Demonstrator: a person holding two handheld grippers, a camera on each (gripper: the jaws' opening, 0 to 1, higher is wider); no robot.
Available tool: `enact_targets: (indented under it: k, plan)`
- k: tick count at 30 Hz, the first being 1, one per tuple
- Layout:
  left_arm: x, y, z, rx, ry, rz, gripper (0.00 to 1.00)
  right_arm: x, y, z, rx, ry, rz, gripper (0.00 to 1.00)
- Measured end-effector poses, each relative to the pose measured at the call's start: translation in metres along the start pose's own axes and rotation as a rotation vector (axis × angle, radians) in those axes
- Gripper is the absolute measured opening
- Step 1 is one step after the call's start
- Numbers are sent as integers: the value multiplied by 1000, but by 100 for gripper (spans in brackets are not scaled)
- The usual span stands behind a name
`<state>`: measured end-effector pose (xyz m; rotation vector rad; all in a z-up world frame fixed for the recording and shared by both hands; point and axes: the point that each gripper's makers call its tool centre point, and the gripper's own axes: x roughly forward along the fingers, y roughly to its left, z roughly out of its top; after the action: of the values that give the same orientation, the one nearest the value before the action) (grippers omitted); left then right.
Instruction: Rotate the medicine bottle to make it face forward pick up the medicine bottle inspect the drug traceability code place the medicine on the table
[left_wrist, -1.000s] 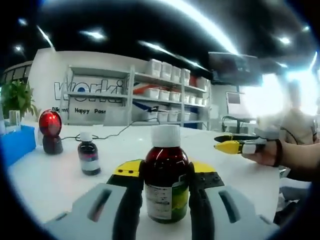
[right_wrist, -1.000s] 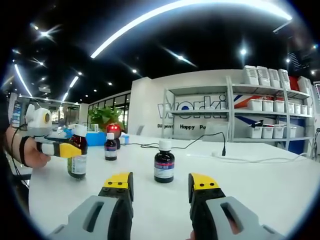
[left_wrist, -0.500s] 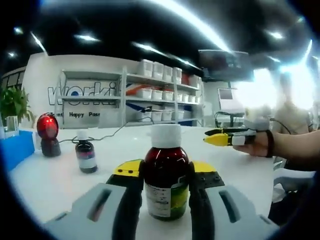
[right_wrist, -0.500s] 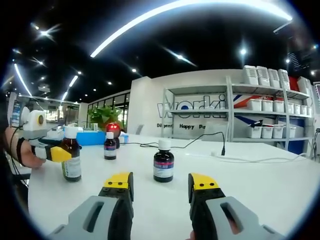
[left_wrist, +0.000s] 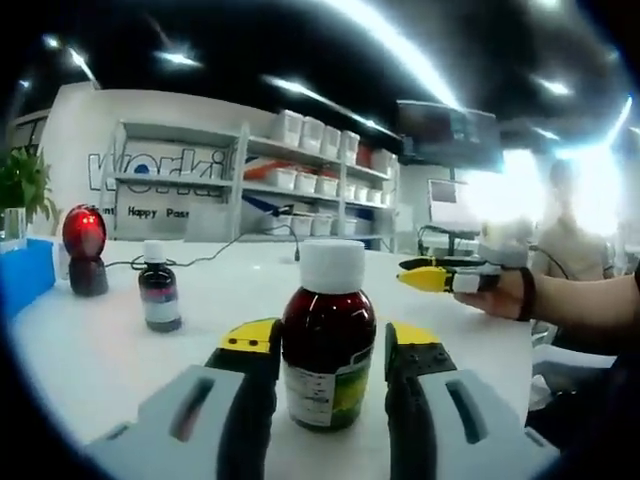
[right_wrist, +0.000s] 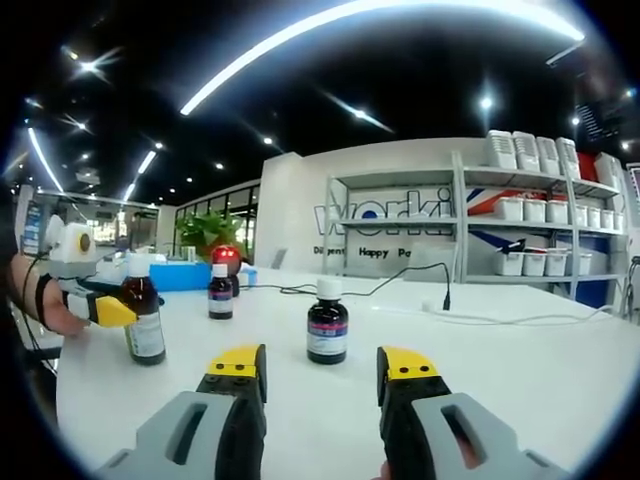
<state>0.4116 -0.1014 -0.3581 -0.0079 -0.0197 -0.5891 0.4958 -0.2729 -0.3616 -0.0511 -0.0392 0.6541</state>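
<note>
1. Medicine bottle (left_wrist: 328, 350) stands upright on the white tabletop (left_wrist: 90, 350) between the jaws of the left tongs (left_wrist: 328, 345): dark red-brown glass, round-shouldered, with a white ribbed cap and a white-and-green label whose print is too blurred to read. In the left gripper view a gap shows on each side of the glass, so the jaws are parted and stand beside the bottle without gripping it. In the right gripper view the same bottle (right_wrist: 143, 320) stands at the far left of the tabletop, partly covered by the yellow tip of the left tongs.
2. Shelving (right_wrist: 470, 225) of pale metal lines the back wall, carrying white bins; the large lettering behind it is cut up by the uprights, so only parts can be read.
3. Right tongs (right_wrist: 322, 375) rise from the bottom of their own view, grey bodies with black jaws and yellow tips, open with nothing between them. In the left gripper view they (left_wrist: 435, 272) appear at the right, held above the tabletop by a hand (left_wrist: 500, 295).
4. Two smaller dark bottles with white caps stand apart: one (right_wrist: 327, 321) ahead of the right tongs, one (right_wrist: 220, 290) farther back.
5. A red, rounded object on a dark base (left_wrist: 84, 250) sits near the blue box (left_wrist: 22, 280), which is cut off at the edge.
6. A thin black cable (right_wrist: 400, 285) trails across the tabletop.
</note>
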Motion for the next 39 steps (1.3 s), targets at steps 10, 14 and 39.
enact_targets:
  k: [10,14,39]
  plan:
    - [-12,1,-3,32,39,-122,38,3,23,11,81,-8,40,38]
    - [-15,5,-4,35,49,-128,39,2,70,35,97,-48,103,39]
    - [-26,-1,-5,56,-17,-151,42,47,200,42,-48,53,5,42]
